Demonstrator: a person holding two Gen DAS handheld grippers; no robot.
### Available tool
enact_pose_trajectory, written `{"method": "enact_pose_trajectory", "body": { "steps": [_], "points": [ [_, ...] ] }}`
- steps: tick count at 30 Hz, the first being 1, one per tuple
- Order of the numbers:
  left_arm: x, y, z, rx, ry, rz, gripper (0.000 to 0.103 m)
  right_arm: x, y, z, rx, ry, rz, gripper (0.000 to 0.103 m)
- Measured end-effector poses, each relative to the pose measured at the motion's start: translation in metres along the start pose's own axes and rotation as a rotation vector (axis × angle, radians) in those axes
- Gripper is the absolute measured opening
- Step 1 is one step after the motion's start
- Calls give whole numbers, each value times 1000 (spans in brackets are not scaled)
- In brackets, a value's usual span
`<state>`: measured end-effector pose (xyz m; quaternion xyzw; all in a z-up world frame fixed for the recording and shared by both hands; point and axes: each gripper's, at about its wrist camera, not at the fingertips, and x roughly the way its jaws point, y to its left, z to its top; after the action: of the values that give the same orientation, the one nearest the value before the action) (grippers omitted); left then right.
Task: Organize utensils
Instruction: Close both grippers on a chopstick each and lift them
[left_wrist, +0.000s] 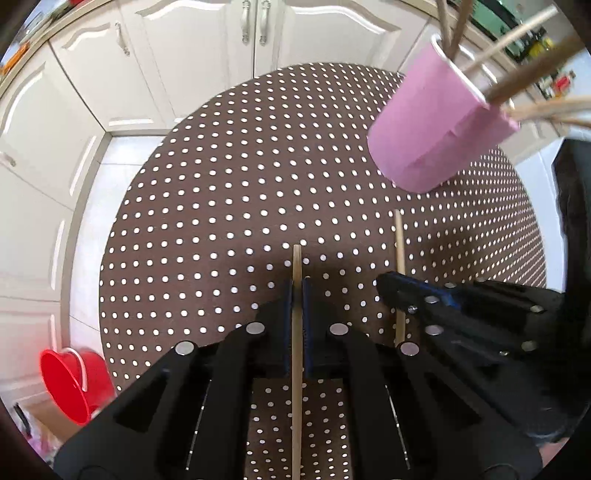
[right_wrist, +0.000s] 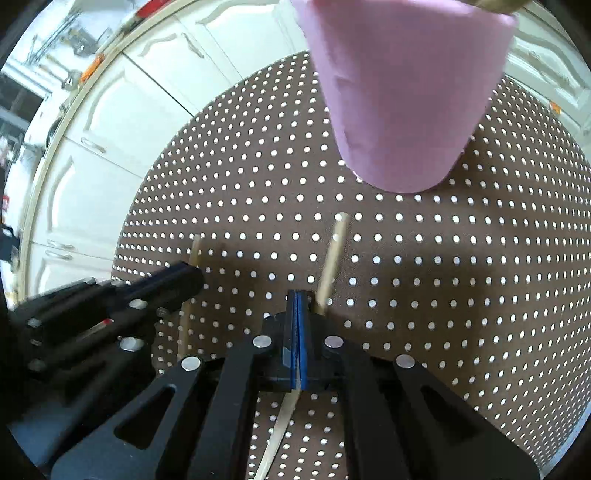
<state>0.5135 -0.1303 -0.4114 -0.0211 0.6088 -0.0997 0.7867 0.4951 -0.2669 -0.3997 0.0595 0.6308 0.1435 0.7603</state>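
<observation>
While the left gripper (left_wrist: 297, 291) clamps one chopstick (left_wrist: 296, 369), only its view shows the right gripper (left_wrist: 397, 295) pinching another.

Behind your left gripper's fingers (left_wrist: 284, 325), the held stick (left_wrist: 296, 369) runs off the bottom edge. Beyond your right gripper's fingers (right_wrist: 293, 332), the pink cup (right_wrist: 402, 92) is cut off at the top, its rim unseen. The second stick (right_wrist: 332, 258) blurs beside those fingers; you cannot tell whether they clamp it.

You will find nothing to read here: no words, labels, brand marks or numbers show clearly in either view. The shelves at the far top right of the left wrist view are too blurred to make out any writing.
</observation>
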Motion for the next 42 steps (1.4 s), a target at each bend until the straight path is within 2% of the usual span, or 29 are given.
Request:
{"method": "enact_pose_trajectory", "body": {
  "steps": [3, 7, 15, 19, 21, 25, 30, 35, 42],
  "points": [
    [-9, 11, 0, 0, -11, -5, 5, 0, 0, 3, 18, 8, 0, 0],
    [-22, 12, -4, -13, -28, -25, 5, -2, -4, 3, 50, 9, 51, 0],
    [-60, 5, -7, 12, -107, -55, 5, -60, 0, -10, 54, -116, 123, 0],
    [-80, 6, -7, 28, -149, -71, 5, -85, 6, -18, 40, -160, 111, 0],
    [-89, 8, -12, 34, -151, -68, 5, -89, 0, -24, 82, -169, 99, 0],
    [-101, 9, -25, 53, -136, -57, 5, -83, -11, -32, 172, -147, 82, 4],
    [-98, 14, -30, 66, -122, -31, 5, -64, -7, -31, 213, -110, 54, 8],
    [-83, 18, -21, 53, -98, -26, 5, -40, -10, -22, 225, -75, 4, 21],
    [-60, 25, -9, 37, -54, -24, 5, -7, -9, -3, 210, -5, -29, 22]
  ]
}}
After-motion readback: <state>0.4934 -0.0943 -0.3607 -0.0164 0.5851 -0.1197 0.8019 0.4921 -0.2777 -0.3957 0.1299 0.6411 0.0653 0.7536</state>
